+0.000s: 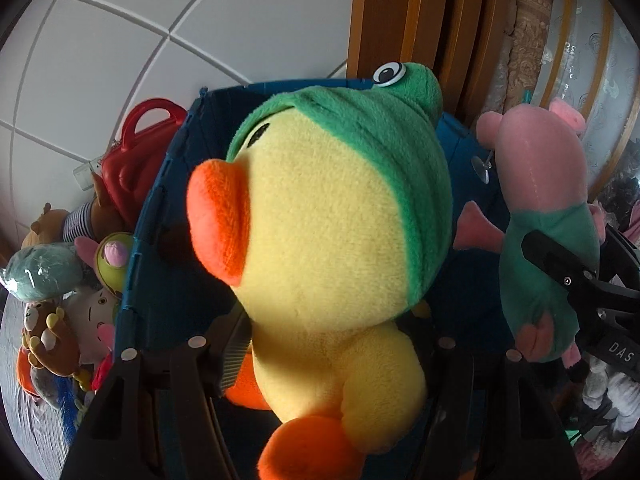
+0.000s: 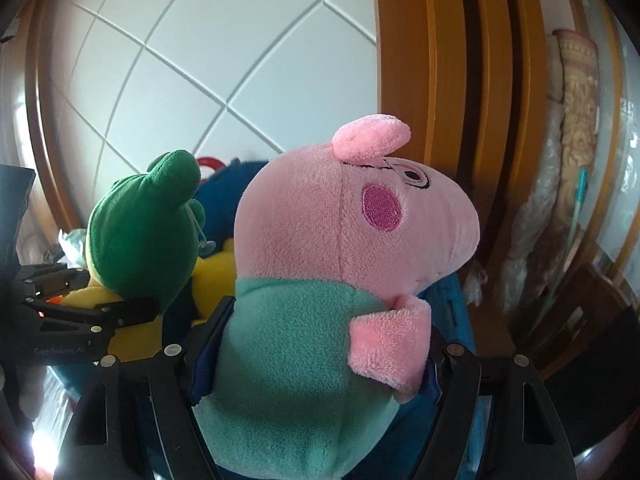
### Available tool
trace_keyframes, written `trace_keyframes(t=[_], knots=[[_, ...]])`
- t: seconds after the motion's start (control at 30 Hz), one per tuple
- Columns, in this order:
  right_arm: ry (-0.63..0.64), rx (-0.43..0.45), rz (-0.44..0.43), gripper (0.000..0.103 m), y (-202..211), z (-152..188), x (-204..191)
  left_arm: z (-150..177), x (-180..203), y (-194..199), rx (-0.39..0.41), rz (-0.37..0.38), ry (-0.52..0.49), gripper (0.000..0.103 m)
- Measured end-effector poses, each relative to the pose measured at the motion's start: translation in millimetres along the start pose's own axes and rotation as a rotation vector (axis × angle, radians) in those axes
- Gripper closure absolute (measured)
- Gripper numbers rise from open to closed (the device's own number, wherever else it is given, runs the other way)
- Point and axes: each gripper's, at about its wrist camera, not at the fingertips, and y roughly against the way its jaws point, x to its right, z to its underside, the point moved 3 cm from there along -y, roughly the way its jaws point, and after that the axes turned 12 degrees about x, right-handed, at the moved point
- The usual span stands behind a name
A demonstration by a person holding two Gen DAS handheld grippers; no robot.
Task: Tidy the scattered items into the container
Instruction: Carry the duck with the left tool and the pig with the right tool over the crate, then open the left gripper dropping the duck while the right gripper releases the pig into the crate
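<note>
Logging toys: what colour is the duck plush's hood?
Green, on the duck plush's hood; left wrist view shows it best.

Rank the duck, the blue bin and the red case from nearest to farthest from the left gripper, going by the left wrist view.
1. Duck: held in the left gripper jaws, centre.
2. Blue bin: directly behind the duck.
3. Red case: beyond the bin's rim, upper left.

The left matte-black plastic two-finger claw (image 1: 320, 344) shows angular linkage arms studded with round silver rivets and a ribbed finger pad. The right matte-black two-finger claw (image 2: 312, 348), of the same build, carries blue pads on its fingers (image 2: 206, 356). White lettering reads "DAS" on the right claw's side, "GenRobot.AI" on the left's.
</note>
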Motion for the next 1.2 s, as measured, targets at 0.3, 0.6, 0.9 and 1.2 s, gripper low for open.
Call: trace_keyframes(t=[0.3,0.6,0.9,1.2], knots=[[0.006,-0.013,0.01,0.008,-23.0,6.9,6.6,10.4,3.9,-34.9,-0.113,0.009,-0.001,0.034],[0.041,-0.023,0.027,0.001,-29.2,12.6,-0.6,11.2,7.2,-20.7,-0.047,-0.015,-0.028,0.01],[0.007,-0.035,0.002,0.001,-28.8,14.0,3.8,12.0,-0.7,-10.6,0.028,-0.057,0.017,0.01],[-0.032,-0.021,0.006,0.001,-26.6,13.0,10.3,11.6,-6.7,-3.8,0.07,-0.093,0.042,0.01]])
